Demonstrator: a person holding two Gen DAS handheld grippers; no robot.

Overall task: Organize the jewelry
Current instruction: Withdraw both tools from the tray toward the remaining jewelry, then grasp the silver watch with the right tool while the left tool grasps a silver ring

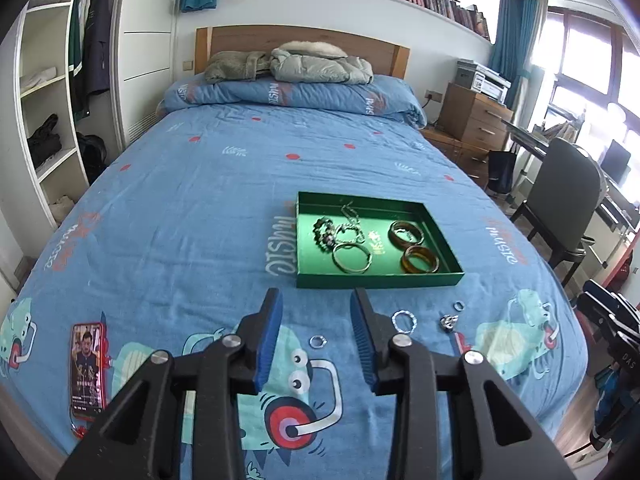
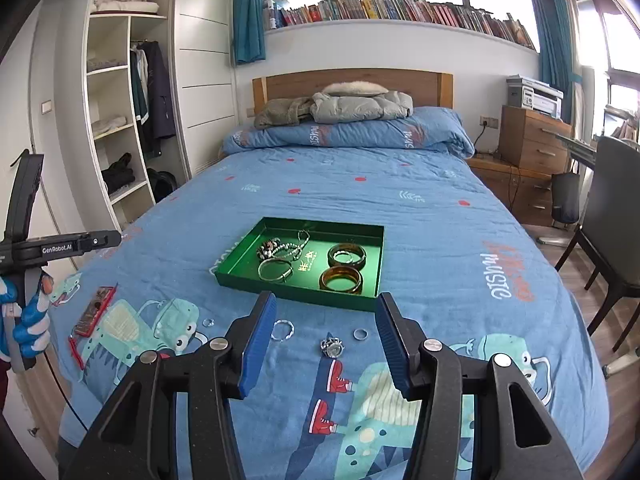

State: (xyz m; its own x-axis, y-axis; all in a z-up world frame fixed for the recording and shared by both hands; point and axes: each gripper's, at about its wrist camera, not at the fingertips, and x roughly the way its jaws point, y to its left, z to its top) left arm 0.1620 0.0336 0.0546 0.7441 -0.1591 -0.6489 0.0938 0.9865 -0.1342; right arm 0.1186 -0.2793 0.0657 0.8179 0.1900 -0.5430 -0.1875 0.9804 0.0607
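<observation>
A green tray [image 1: 376, 280] [image 2: 296, 292] lies on the blue bedspread. In it are two brown bangles [image 1: 420, 261] [image 2: 341, 279], a silver bangle [image 1: 352, 259] [image 2: 275, 270], a bead bracelet [image 1: 323, 231] and a chain. Loose on the bed in front of the tray lie a small ring [image 1: 318, 341] [image 2: 208, 322], a twisted silver ring [image 1: 404, 321] [image 2: 283, 330], an ornate ring [image 1: 449, 322] [image 2: 332, 347] and a plain band [image 1: 459, 305] [image 2: 360, 334]. My left gripper [image 1: 316, 304] is open and empty above the small ring. My right gripper [image 2: 326, 308] is open and empty above the ornate ring.
A red phone [image 1: 87, 368] [image 2: 95, 311] lies at the bed's front left. Folded duvet and jackets [image 1: 312, 64] sit at the headboard. A wardrobe [image 2: 120, 120] stands left; a dresser [image 2: 536, 148], chair [image 2: 616, 216] and desk stand right.
</observation>
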